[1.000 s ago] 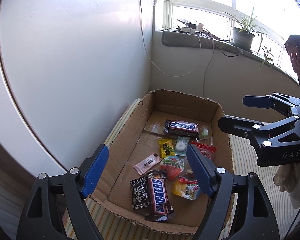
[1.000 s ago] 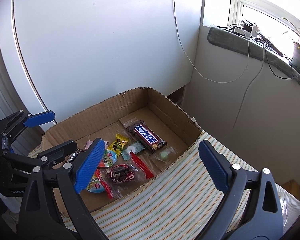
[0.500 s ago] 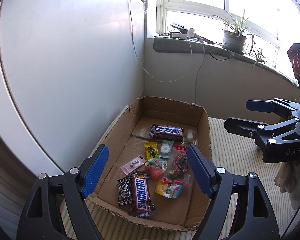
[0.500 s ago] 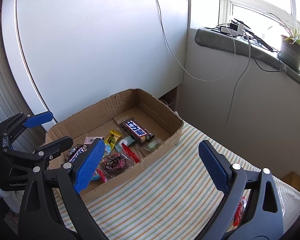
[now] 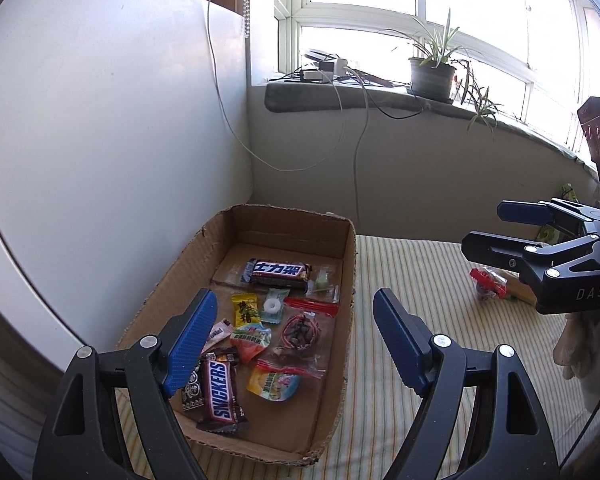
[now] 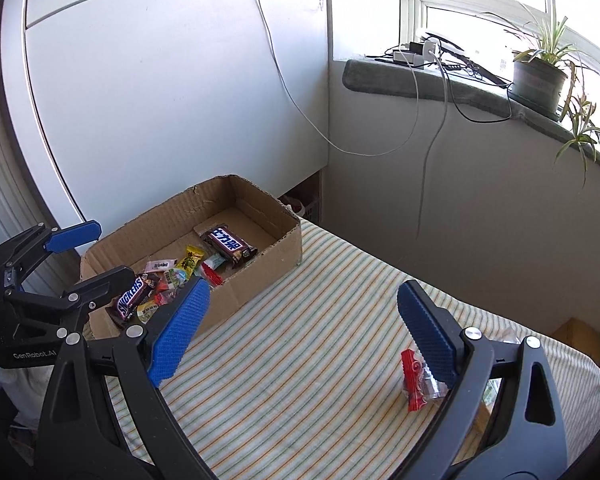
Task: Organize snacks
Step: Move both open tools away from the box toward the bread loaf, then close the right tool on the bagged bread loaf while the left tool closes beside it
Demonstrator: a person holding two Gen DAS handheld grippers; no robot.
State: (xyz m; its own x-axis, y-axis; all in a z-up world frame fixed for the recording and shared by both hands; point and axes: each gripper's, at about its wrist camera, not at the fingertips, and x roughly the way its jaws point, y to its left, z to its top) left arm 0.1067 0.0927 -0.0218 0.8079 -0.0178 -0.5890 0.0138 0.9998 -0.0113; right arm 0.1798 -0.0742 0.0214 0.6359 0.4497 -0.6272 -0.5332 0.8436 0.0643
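Blue ribbed pads face each other across a wide gap on my left gripper (image 5: 294, 340), spread and holding nothing, hanging above the near end of the cardboard box (image 5: 350, 280). My right gripper (image 6: 304, 332) is spread just as wide and just as bare, over the striped cloth (image 6: 320, 320) beside the box. A red-sealed clear packet (image 6: 416, 380) lies on the cloth just beside my right-hand pad, apart from it. Inside the box, nearest me, lies the Snickers bar (image 5: 219, 390), next to a yellow-green pouch (image 5: 274, 385) and a clear bag of dark sweets (image 5: 300, 334). Farther in sit a yellow candy (image 5: 245, 309), a mint in a pale wrapper (image 5: 274, 305), then a dark bar with white lettering (image 5: 278, 273) toward the far wall. Beyond, cables hang from the windowsill (image 5: 340, 98), where a potted plant (image 5: 432, 74) stands.
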